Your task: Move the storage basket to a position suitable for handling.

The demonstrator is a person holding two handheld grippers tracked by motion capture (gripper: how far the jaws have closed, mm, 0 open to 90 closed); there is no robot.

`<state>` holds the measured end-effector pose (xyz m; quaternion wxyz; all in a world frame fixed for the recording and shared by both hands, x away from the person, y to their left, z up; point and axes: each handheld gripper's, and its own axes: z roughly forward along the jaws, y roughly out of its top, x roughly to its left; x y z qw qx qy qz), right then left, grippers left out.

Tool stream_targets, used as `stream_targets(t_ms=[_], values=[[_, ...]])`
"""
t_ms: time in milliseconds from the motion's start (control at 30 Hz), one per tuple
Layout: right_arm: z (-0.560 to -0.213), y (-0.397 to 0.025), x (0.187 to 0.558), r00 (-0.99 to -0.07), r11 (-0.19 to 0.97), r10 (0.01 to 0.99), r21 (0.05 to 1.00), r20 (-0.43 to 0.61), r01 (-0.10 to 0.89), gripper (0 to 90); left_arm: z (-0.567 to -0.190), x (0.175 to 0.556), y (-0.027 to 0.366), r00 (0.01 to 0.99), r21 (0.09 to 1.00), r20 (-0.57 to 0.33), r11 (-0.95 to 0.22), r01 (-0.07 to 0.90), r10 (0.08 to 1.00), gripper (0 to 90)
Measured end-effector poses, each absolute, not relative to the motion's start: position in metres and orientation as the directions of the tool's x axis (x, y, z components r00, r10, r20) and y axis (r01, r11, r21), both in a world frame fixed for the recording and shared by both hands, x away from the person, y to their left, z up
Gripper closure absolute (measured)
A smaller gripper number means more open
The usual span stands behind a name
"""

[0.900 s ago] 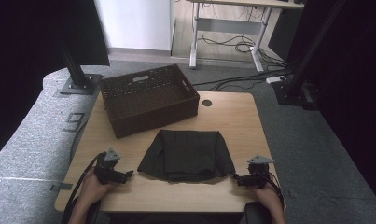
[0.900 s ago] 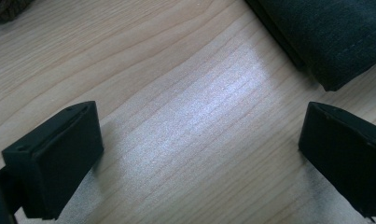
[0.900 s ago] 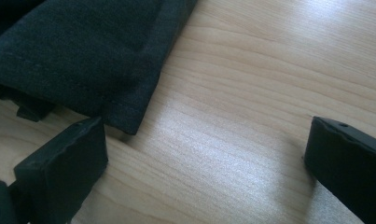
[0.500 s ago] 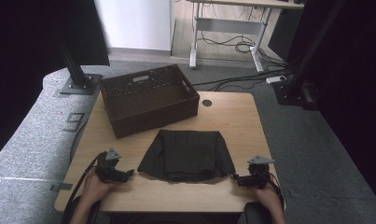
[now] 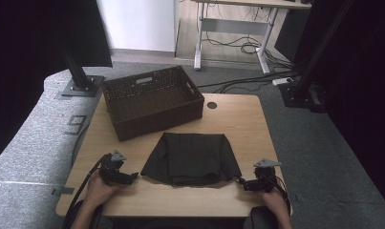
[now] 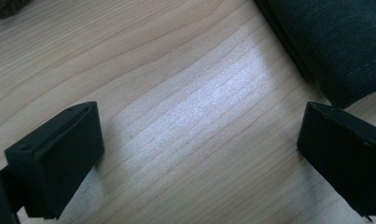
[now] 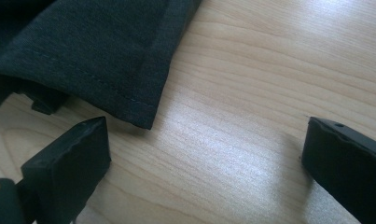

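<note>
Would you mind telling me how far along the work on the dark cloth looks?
Done: the cloth lies spread on the table, in front of the basket. In hand: the left hand-held gripper and right hand-held gripper sit open at its near corners, gripping nothing. Left: grasping and, probably, folding; the basket holds nothing visible.

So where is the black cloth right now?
In the high view the black cloth lies flat on the table, just in front of the brown basket, between the left gripper and right gripper.
</note>
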<state>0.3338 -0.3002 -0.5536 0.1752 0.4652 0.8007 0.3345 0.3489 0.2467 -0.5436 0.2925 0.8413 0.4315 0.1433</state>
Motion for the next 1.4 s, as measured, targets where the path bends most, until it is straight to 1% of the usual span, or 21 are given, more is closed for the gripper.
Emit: stream_targets(t_ms=[300, 500, 867, 1067, 1100, 1233, 1400], values=[[-0.54, -0.305, 0.333, -0.497, 0.312, 0.866, 0.723, 0.049, 0.617, 1.8, -0.534, 0.352, 0.239, 0.609, 0.65, -0.046, -0.439, 0.621, 0.792, 2.7], [-0.529, -0.307, 0.335, -0.487, 0.273, 0.87, 0.74, 0.083, 0.615, 1.8, -0.53, 0.354, 0.236, 0.614, 0.666, -0.04, -0.437, 0.605, 0.788, 3.5], [-0.51, -0.3, 0.35, -0.498, 0.278, 0.863, 0.742, 0.085, 0.609, 1.8, -0.513, 0.371, 0.222, 0.634, 0.692, -0.035, -0.439, 0.573, 0.772, 6.5], [-0.504, -0.288, 0.365, -0.518, 0.298, 0.851, 0.74, 0.08, 0.604, 3.9, -0.507, 0.382, 0.208, 0.651, 0.703, -0.038, -0.443, 0.557, 0.758, 8.4], [-0.502, -0.283, 0.369, -0.526, 0.302, 0.847, 0.739, 0.082, 0.602, 5.9, -0.507, 0.384, 0.206, 0.652, 0.703, -0.039, -0.443, 0.556, 0.757, 8.9], [-0.499, -0.278, 0.376, -0.533, 0.31, 0.842, 0.739, 0.078, 0.598, 7.7, -0.505, 0.393, 0.196, 0.662, 0.704, -0.04, -0.449, 0.551, 0.748, 10.1], [-0.497, -0.272, 0.385, -0.533, 0.314, 0.843, 0.734, 0.076, 0.602, 12.8, -0.504, 0.403, 0.187, 0.669, 0.705, -0.031, -0.458, 0.542, 0.743, 11.9]])
